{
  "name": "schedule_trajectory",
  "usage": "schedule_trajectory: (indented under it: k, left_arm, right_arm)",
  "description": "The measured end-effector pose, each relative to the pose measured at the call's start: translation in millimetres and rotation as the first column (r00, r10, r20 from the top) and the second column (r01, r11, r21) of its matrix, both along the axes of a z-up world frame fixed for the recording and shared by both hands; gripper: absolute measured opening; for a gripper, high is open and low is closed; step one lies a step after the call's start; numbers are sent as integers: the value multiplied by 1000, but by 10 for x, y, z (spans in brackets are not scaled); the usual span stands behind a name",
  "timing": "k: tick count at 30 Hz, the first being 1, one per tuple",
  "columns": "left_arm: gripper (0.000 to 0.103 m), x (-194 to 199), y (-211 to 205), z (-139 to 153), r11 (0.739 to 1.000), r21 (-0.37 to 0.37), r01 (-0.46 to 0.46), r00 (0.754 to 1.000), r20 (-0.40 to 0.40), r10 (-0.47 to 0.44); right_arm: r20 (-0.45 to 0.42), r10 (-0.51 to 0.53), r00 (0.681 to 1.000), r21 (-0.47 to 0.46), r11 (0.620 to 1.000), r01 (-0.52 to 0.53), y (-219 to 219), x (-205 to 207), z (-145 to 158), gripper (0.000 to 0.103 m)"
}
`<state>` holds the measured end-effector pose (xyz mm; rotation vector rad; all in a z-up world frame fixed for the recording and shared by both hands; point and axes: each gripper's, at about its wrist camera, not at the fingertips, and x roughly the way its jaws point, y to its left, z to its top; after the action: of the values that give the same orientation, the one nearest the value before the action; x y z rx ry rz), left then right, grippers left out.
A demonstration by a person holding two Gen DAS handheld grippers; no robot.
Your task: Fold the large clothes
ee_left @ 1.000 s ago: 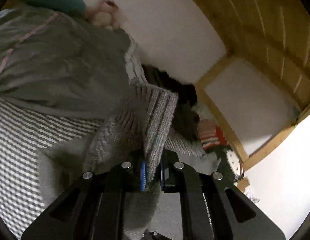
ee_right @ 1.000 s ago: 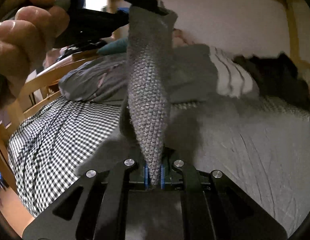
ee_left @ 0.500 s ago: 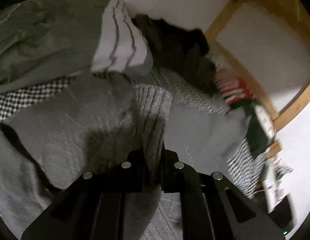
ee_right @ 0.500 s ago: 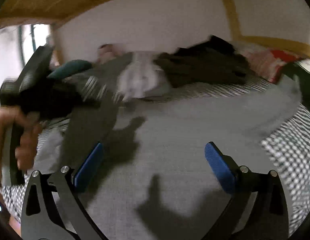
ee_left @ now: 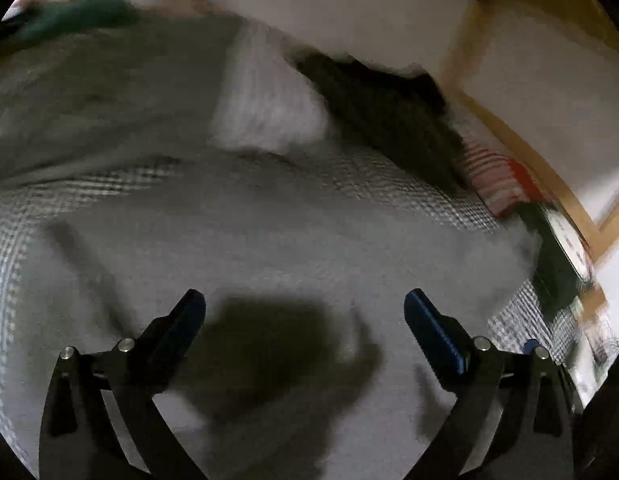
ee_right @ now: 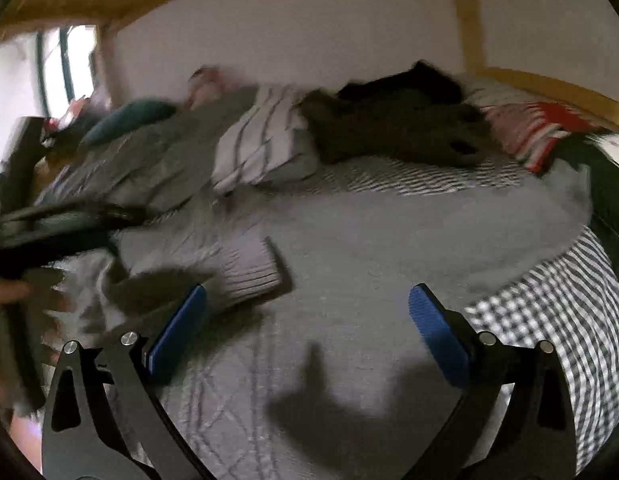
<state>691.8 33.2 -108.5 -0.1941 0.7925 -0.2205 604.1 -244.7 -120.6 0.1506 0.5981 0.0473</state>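
On bed: one grey sweater [ee_right: 349,280] (flat), two tools [ee_left: 305,316] [ee_right: 307,312] wide open.

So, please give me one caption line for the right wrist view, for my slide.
Open right gripper above a grey knitted sweater, its ribbed cuff folded inward, on a checked bedsheet.

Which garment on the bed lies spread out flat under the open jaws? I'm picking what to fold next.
The grey knit sweater, laid flat with its ribbed cuff showing. The dark clothes and the red striped item lie bunched by the wall.
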Motion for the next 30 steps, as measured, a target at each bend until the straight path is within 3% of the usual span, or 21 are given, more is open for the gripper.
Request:
schedule_trajectory:
  k: [3,6,9,10,11,12,14,16,19,23,25,26,27,28,30]
  left_arm:
    - [98,-246,660,-113,987,65,-147,988,-25,149]
    - [98,-286,1093,-457,975,108,-196,973,-100,206]
    - [98,-230,1319,-758,975,71,-212,958,-183,222]
    - [98,-201,1374,-833,972,61,-225,952,-201,233]
    - [98,-180,1406,-859,971,55,-234,951,-196,240]
    - [98,-170,1385,-863,970,57,-237,952,-186,244]
    - [98,-113,1367,-823,970,53,-237,957,-158,242]
    - [98,-14,1307,-813,966,83,-245,957,-139,255]
    - [98,58,1303,-883,952,137,-274,942,-161,295]
    - [98,-8,1413,-971,942,137,-306,936,-141,324]
    - [98,-18,1424,-1007,928,148,-343,919,-154,364]
    - [99,8,1491,-1052,927,99,-362,907,-191,374]
    - [99,-25,1474,-1043,924,89,-371,904,-193,381]
    - [99,-25,1454,-1020,927,99,-363,905,-200,376]
    - [99,-118,1402,-945,934,97,-343,910,-212,356]
  right_arm:
    - [-98,94,991,-48,994,-100,246,403,-23,100]
    - [-293,55,955,82,996,-32,116,1105,-207,100]
    - [-502,183,845,263,963,-52,42,1729,-566,95]
    - [-547,247,800,299,950,-88,119,1838,-676,75]
    - [-580,252,775,253,960,-123,233,1873,-726,65]
    - [-592,225,774,178,973,-146,327,1865,-734,61]
    - [-588,203,783,141,979,-148,385,1829,-715,50]
    - [-564,225,794,172,973,-153,348,1766,-673,34]
    - [-512,254,821,253,957,-139,173,1638,-579,20]
    - [-448,197,872,309,950,-56,-165,1448,-454,13]
    - [-451,127,884,299,954,15,-341,1341,-510,13]
    - [-460,119,880,277,961,15,-353,1300,-539,14]
    - [-468,134,873,265,964,-6,-329,1282,-582,23]
    - [-459,132,879,255,967,-12,-304,1231,-562,35]
    - [-379,40,925,128,992,10,-295,1093,-333,87]
